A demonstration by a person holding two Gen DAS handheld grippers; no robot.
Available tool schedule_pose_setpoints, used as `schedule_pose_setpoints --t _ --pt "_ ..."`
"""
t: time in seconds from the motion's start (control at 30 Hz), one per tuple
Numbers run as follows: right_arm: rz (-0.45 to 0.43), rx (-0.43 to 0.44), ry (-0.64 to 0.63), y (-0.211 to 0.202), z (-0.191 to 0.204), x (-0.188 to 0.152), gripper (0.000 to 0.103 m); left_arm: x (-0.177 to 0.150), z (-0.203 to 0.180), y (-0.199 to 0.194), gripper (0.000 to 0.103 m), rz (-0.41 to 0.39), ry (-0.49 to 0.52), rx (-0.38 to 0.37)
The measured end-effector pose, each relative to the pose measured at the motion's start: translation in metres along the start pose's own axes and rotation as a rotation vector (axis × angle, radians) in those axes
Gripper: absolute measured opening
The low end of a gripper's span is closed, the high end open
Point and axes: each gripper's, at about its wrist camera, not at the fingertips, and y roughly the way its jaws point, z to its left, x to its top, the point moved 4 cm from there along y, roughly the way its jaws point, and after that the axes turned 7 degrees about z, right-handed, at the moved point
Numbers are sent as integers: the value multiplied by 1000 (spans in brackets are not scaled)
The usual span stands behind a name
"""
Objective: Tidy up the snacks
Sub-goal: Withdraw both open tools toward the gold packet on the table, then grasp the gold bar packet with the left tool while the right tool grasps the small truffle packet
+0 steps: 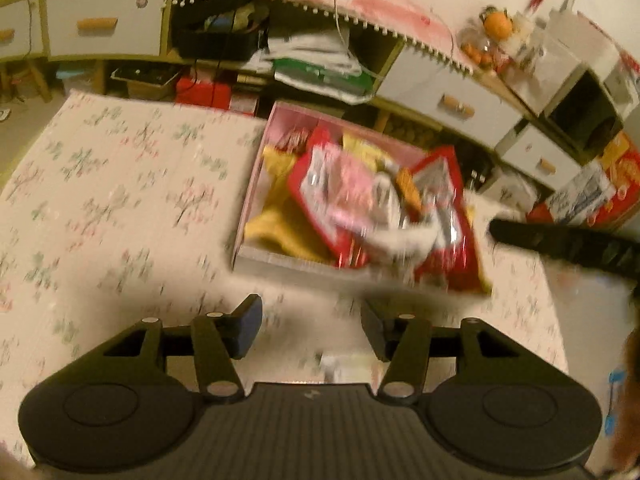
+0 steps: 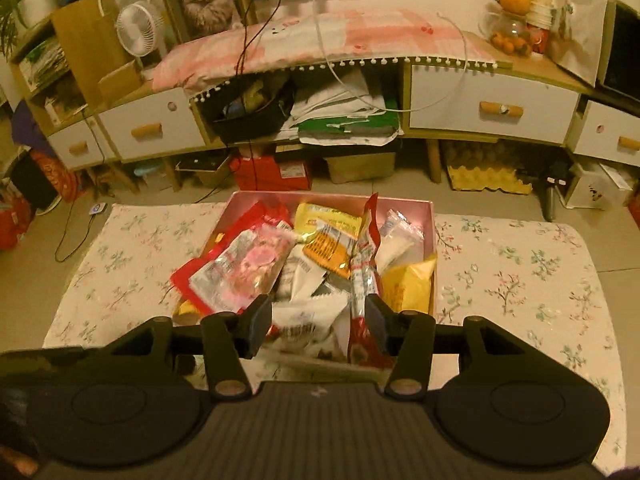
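Surveying the load first: one shallow pink cardboard box [image 2: 430, 216], set on a low table under a cream cloth printed with small floral sprigs [image 2: 520, 280], was heaped above its rim with snack packets.

Item, right gripper [image 2: 320, 320]: I held it over the near edge of the box, jaws spread wide, nothing between them. A crinkled white plastic packet [image 2: 308, 316] lay directly under the gap; a narrow red foil sachet [image 2: 362, 280] stood tilted just beside my right-hand finger.

Item, left gripper [image 1: 312, 326]: jaws likewise parted and empty, hanging over bare cloth short of the near wall of the box. That view was smeared with motion.

Item, a large red-bordered glossy bag with a pink picture panel [image 2: 240, 268]: it overhung the near left corner of the box. A yellow and orange printed packet [image 2: 332, 240] sat toward the far wall, and a plain yellow pouch [image 2: 412, 288] leaned in the near right corner.

Handling note, my judgement: the step was to settle the pile inside the walls. I reckoned it best to nip the overhanging bag by its sealed edge, not its puffed middle, and to steady the box with the spare claw. Slippery film called for a slow closing.
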Motion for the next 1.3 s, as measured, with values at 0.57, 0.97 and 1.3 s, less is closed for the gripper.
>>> schedule_pose_setpoints --t 0.57,0.97,1.3 --pt "118 26 -15 -20 26 -75 62 -70 7 -18 71 33 48 75" --pt "239 -17 -55 10 26 -103 64 -85 1 24 74 120 73 132" --pt "293 -23 -89 19 30 -119 64 -86 3 30 35 88 116 186"
